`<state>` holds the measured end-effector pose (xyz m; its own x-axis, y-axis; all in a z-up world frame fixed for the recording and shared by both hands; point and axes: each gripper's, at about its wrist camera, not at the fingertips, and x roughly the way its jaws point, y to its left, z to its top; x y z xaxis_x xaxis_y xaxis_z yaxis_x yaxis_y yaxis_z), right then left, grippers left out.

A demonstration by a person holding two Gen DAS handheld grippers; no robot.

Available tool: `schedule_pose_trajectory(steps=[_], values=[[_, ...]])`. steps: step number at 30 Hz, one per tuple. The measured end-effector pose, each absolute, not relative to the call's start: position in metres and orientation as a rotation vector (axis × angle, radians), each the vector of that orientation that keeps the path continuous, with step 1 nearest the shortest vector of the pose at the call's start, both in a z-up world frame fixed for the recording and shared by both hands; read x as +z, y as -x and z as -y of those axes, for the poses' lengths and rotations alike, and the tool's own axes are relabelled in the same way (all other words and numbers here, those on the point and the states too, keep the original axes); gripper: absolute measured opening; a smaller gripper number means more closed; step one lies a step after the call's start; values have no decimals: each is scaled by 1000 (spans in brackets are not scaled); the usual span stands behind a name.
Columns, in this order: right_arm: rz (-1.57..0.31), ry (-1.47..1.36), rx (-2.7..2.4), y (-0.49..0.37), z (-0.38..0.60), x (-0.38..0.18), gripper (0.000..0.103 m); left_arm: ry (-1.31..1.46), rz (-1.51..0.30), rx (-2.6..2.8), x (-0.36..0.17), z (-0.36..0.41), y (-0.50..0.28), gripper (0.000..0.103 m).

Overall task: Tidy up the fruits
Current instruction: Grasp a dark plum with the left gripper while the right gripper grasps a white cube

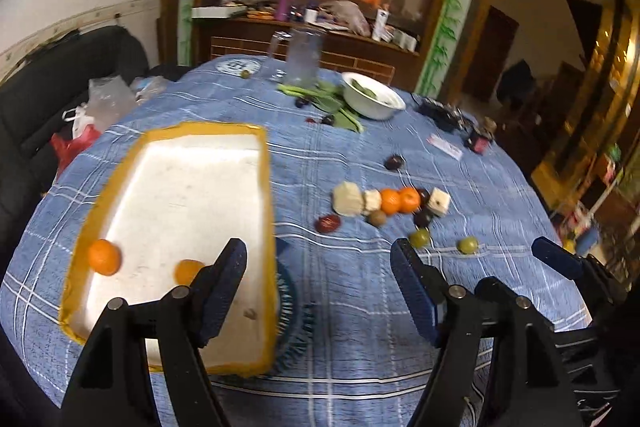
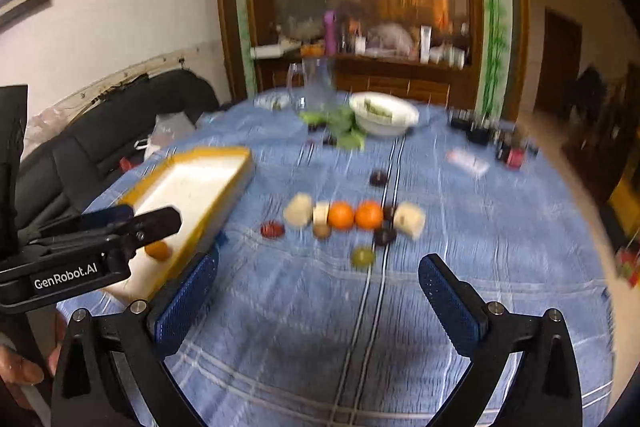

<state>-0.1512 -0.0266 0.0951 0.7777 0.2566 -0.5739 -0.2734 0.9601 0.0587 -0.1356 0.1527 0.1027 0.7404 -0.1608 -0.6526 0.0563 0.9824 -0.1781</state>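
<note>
Orange round fruits in rect. foam tray, both claws agape.

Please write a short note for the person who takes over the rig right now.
Left gripper: open, empty, over the tray's right edge.
Right gripper: open, empty, above the cloth, near the fruit row.
Done: two oranges lie in the tray.
Left: two oranges, white pieces, green fruits, dark fruits and a red one on the cloth.
</note>
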Motion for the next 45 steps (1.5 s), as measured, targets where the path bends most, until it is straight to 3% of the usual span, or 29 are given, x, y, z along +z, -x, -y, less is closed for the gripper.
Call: schedule_pose_trajectory(steps=[6,21,25,30,38,45], values=[[-661,-6,263,141,54,77,103,120,-763,-142,95,-128,128,74],[-781,-405,132,48,194,40,102,74,-818,-154,91,-109,81,74],[-807,-372,209,37,176,29,82,123,-880,-257,94,-99,38,74],[-852,-286,236,28,148,16,73,111,-940,-299,82,-74,-27,73],[-884,-112,251,-18,112,17,72,257,-1061,-364,41,-50,-106,68],[-903,-196,349,-37,116,-2,51,203,-1100,-370,12,-28,-135,57]])
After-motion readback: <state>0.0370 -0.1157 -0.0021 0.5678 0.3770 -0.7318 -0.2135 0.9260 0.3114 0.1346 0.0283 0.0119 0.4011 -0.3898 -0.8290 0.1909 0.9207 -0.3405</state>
